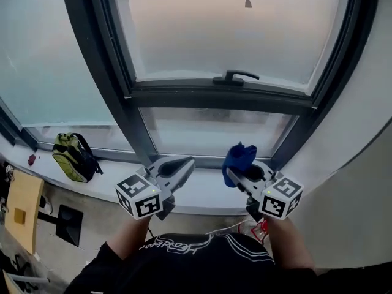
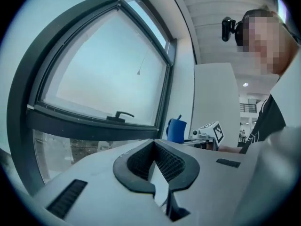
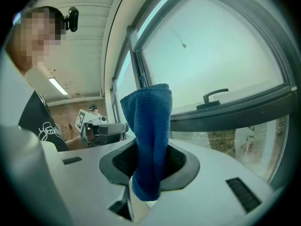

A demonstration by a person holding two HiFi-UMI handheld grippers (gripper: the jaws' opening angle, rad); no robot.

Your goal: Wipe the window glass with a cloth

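Observation:
A folded blue cloth (image 1: 239,157) stands up out of my right gripper (image 1: 237,171), whose jaws are shut on it; the same cloth (image 3: 149,140) fills the middle of the right gripper view. My left gripper (image 1: 184,166) is shut with nothing between its jaws. Both grippers are held low in front of the window, just under the lower pane. The large upper window glass (image 1: 239,29) sits in a dark frame with a black handle (image 1: 236,76) on its bottom rail. From the left gripper view the cloth (image 2: 177,130) shows at the right, beyond the window handle (image 2: 120,115).
A pale windowsill (image 1: 202,192) runs below the grippers. A green and black backpack (image 1: 72,156) lies on the sill at the left. A blind cord weight (image 1: 248,2) hangs before the upper pane. A white wall (image 1: 361,164) curves along the right. A wooden stool (image 1: 23,210) stands lower left.

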